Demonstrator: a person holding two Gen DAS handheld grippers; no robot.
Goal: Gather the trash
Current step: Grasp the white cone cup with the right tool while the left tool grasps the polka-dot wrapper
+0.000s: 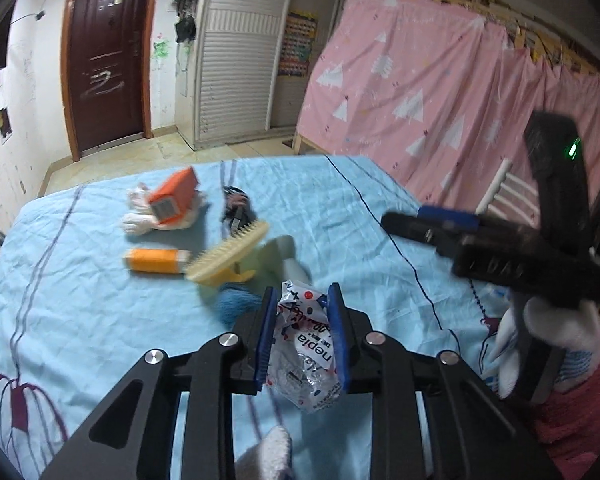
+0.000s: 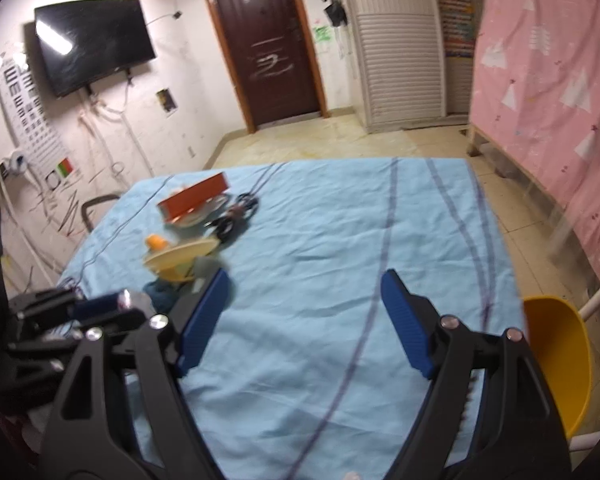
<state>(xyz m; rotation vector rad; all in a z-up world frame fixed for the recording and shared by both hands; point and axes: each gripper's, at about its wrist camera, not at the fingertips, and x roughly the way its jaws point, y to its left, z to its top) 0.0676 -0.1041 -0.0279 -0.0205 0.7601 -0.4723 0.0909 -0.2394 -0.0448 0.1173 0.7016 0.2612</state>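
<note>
Now the left claw [image 1: 300, 334] is clamped on a crumpled wrapper [image 1: 306, 356] — lifted just off the blue-sheeted desk [image 1: 100, 320], near the brush [image 1: 228, 256]. Beyond the brush, the right claw [image 2: 304, 320] gapes wide — empty.

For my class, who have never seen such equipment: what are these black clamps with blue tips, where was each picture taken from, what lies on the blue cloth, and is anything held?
A person holds two hand-operated grippers, each with a camera looking along its fingers. The left camera shows the left gripper shut on a crumpled tissue wrapper. The right gripper stands open and empty. On the blue sheet lie an orange box, an orange tube, a cream brush and black cables. A yellow bin is at the right.
</note>
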